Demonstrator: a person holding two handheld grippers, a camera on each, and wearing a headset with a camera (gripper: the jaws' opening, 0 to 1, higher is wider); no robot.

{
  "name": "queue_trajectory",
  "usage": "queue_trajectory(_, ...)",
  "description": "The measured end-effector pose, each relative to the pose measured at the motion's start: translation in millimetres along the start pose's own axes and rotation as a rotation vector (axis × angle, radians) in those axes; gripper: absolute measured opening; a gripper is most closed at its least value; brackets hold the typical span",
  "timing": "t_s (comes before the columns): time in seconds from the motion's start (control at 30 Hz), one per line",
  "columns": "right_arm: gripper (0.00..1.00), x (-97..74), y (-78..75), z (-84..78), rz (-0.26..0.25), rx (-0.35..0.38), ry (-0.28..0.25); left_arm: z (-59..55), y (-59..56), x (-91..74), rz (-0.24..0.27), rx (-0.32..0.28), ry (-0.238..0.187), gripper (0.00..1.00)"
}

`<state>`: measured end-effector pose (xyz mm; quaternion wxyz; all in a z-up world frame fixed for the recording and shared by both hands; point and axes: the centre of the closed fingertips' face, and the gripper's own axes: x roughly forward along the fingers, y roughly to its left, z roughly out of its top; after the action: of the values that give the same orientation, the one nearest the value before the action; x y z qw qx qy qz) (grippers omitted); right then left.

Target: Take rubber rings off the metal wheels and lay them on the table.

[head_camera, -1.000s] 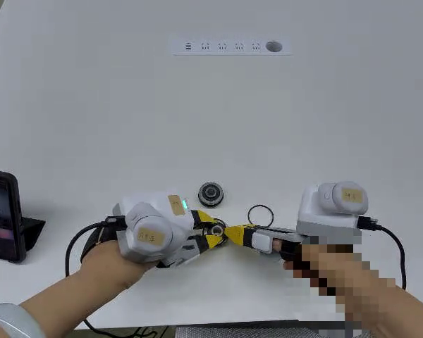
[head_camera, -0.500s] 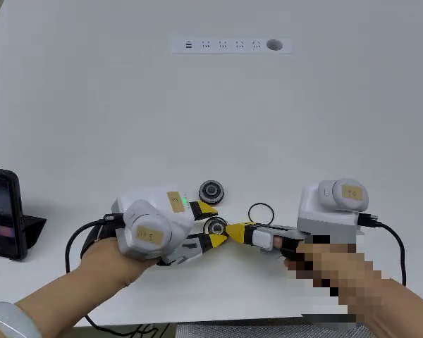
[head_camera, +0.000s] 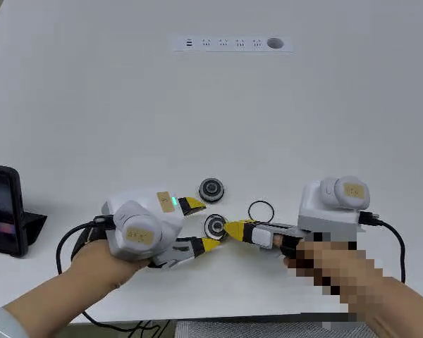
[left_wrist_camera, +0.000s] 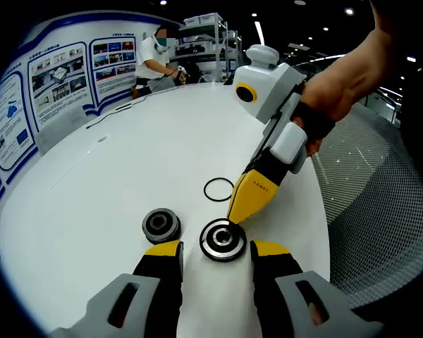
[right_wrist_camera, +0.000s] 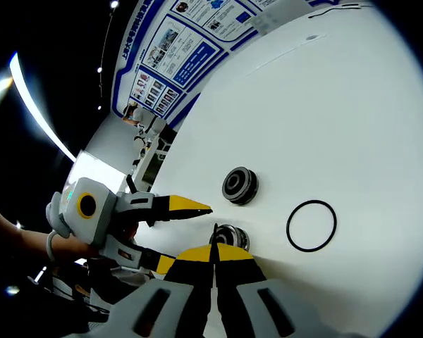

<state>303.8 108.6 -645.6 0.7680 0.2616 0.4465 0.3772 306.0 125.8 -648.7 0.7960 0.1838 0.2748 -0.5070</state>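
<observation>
- Left gripper (head_camera: 207, 224) is standing open at lower centre, its jaws flanking a wheel (head_camera: 215, 225) on the table (head_camera: 127, 113).
- Right gripper (head_camera: 230, 229), jaws pressed together, is touching that wheel's rim.
- Second wheel (head_camera: 211, 189) and loose ring (head_camera: 261, 212) are lying just above.
- Phone (head_camera: 1, 211) is standing at the left edge, power strip (head_camera: 229, 44) lying at the top.

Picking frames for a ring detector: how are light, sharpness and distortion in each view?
Head view: soft even light, faint shadows, loose rubber ring crisp on the white table. Left gripper view: fisheye bends the table edge; the wheel between the open jaws is sharp. Right gripper view: rolled, table glaringly bright, light streak at left.
</observation>
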Motion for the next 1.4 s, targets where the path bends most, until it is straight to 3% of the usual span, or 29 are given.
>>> queue_trajectory(0.6, 0.02, -8.5, 13.6, 11.4, 0.035, 0.022, -0.05, -9.9, 9.3, -8.9, 0.046, -0.052, -0.012, 0.57)
queue_trajectory(1.13, 0.02, -36.9, -19.5, 33.7, -0.037, 0.057, -0.13, -15.6, 18.2, -14.3, 0.08, -0.087, -0.011, 0.62)
queue_trajectory(1.4, 0.02, -46.1, -39.9, 37.2, -0.086, 0.081, -0.148, -17.0, 21.7, -17.0, 0.09, -0.091, -0.01, 0.61)
